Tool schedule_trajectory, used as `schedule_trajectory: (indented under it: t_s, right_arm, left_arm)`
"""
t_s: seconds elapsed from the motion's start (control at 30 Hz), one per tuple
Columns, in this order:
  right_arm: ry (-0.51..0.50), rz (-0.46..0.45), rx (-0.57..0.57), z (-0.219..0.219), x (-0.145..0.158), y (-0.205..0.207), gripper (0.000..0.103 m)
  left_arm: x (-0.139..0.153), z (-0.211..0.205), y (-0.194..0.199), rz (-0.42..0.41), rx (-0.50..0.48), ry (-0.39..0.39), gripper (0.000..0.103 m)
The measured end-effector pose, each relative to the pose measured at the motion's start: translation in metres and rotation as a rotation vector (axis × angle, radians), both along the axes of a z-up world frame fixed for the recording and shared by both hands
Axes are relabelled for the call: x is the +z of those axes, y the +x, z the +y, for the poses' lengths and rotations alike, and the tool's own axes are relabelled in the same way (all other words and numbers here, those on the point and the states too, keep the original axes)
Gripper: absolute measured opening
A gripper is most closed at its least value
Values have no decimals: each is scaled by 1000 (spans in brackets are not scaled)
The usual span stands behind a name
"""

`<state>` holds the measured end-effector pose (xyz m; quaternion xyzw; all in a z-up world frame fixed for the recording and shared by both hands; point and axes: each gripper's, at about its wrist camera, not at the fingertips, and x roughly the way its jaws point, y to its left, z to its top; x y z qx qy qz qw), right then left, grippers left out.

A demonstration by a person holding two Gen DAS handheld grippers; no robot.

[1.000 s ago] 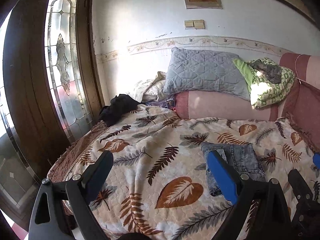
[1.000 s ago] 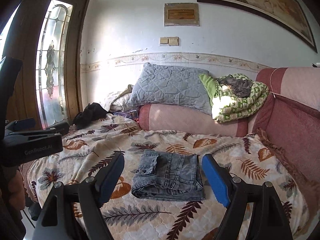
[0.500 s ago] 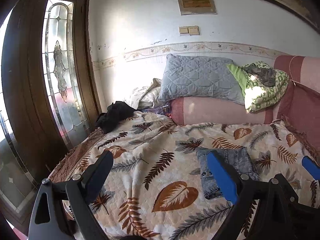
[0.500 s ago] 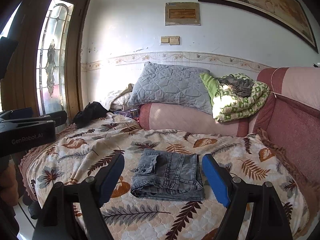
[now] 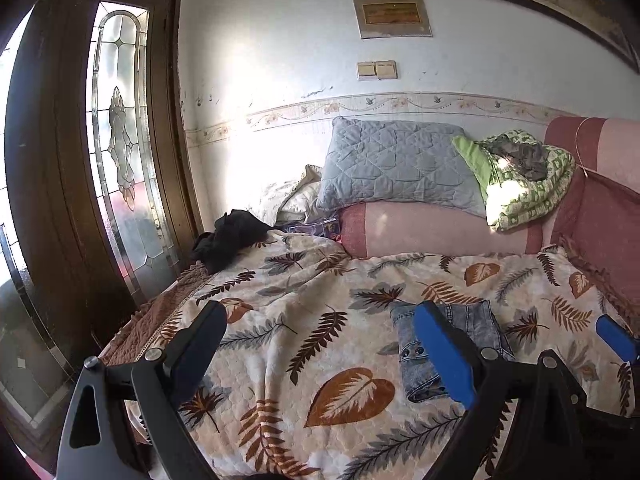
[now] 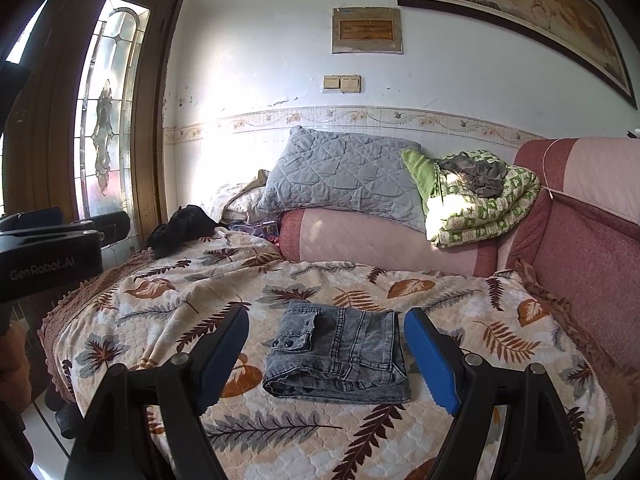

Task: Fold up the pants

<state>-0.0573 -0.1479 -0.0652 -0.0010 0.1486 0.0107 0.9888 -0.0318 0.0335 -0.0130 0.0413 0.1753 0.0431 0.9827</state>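
Right now, near to far:
My right gripper [image 6: 326, 354]: spread wide, nothing between its blue ribbed pads [image 6: 430, 360]; black frame, held above the bed.
My left gripper [image 5: 320, 354]: also spread wide and empty; in the right view its black body reads "GenRobot.AI".
Pants [image 6: 340, 354]: grey-blue washed denim, folded into a compact, roughly square bundle, two dark snaps on the waistband tab, thick rolled edge toward me; lying flat on the bedspread, framed between my right fingers but not touched. From the left view the pants [image 5: 452, 344] sit partly behind my right-hand finger.
Bedspread [image 6: 280, 436]: quilted, cream, printed with brown and grey leaves and ferns; brown scalloped border at the left edge.
Bolster [image 6: 380, 246]: long, pink with red ends, against the wall.
Pillow [image 6: 344, 178]: grey, diamond-quilted, leaning on the bolster.
Blanket [image 6: 480, 208]: green-and-white print, bundled beside the pillow.
Dark clothes [image 6: 180, 226]: black heap at the far left corner.
Wall [image 6: 260, 60]: white, scuffed, floral border strip, beige double switch [image 6: 342, 84], framed painting [image 6: 512, 12].
Door [image 6: 104, 108]: dark wood, leaded glass panel.
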Motion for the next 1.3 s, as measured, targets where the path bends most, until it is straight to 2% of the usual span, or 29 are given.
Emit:
schedule_trajectory:
  t_s: [1.3]
  right_arm:
    - [3,-26,-2,1,9,-9,83]
  left_arm:
    - [10,-2,-14,-24,-28,-2,95]
